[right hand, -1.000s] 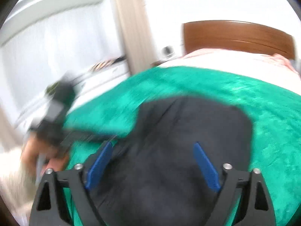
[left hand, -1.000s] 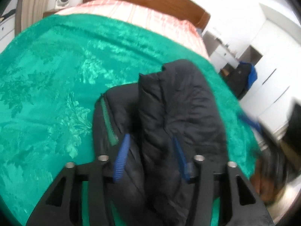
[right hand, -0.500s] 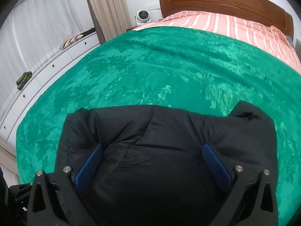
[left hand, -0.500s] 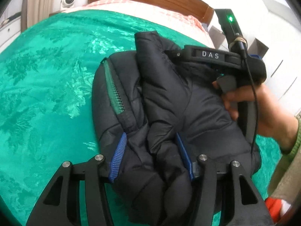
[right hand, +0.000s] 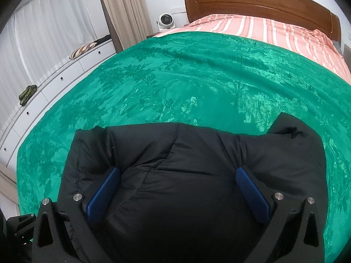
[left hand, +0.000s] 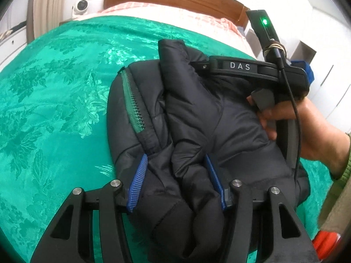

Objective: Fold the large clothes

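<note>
A black puffer jacket (left hand: 197, 118) with a green zipper (left hand: 133, 107) lies folded in a bundle on the green bedspread (left hand: 54, 92). My left gripper (left hand: 177, 175) is closed on a thick fold at the bundle's near end. My right gripper (right hand: 177, 186) is open, its jaws wide and pressing down on top of the jacket (right hand: 186, 153). In the left wrist view the right gripper's body (left hand: 258, 70) rests across the jacket's far right side, held by a hand (left hand: 307, 122).
The green bedspread (right hand: 197, 76) covers the bed, with a pink striped sheet (right hand: 274, 30) and a wooden headboard (right hand: 252, 0) behind. A small fan (right hand: 164, 20) and white drawers (right hand: 54, 83) stand at the left. White cabinets (left hand: 329, 65) are at the right.
The right gripper swung in from the side and came down on top of the jacket. The left gripper stayed closed on the fold; the bundle settled flatter.
</note>
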Demonstrator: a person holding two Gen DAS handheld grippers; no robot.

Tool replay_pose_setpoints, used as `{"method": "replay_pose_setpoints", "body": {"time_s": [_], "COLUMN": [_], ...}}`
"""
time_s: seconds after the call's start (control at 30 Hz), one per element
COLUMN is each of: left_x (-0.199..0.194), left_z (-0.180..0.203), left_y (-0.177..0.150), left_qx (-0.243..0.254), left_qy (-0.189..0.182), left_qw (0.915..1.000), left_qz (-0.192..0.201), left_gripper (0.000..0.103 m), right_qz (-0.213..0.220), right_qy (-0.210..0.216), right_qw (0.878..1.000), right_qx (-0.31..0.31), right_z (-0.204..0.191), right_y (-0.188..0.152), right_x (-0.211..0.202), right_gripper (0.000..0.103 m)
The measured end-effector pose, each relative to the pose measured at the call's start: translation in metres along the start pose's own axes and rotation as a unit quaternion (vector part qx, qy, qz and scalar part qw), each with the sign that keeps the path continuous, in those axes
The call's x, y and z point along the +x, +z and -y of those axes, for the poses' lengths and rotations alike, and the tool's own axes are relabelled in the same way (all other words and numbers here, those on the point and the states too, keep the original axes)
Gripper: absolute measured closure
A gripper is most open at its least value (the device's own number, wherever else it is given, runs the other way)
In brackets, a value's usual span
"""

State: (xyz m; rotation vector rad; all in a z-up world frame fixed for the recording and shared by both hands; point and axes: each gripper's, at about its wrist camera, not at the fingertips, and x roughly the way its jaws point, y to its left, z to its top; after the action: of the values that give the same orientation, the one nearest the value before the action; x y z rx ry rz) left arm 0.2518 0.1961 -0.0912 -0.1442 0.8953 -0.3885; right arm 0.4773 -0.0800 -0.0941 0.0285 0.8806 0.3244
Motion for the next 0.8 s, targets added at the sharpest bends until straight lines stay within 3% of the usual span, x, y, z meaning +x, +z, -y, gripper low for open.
{"method": "replay_pose_setpoints", "body": {"time_s": [0.63, 0.8], "left_x": [0.0007, -0.0013], "left_z": [0.0032, 0.0007], "left_y": [0.0001, 0.0028], "left_qx": [0.002, -0.018], "left_qy": [0.003, -0.004], "left_qw": [1.0, 0.9998], "left_qz": [0.0, 0.001], "left_gripper": [0.047, 0.042], "right_qz": [0.0, 0.004], "right_qy": [-0.001, -0.017], "right_qw": [1.0, 1.0], "right_qx": [0.001, -0.007], "right_z": [0.0, -0.0058], "right_y": [-0.0001, 0.001], "right_x": [0.005, -0.0024], "right_gripper": [0.0, 0.0]}}
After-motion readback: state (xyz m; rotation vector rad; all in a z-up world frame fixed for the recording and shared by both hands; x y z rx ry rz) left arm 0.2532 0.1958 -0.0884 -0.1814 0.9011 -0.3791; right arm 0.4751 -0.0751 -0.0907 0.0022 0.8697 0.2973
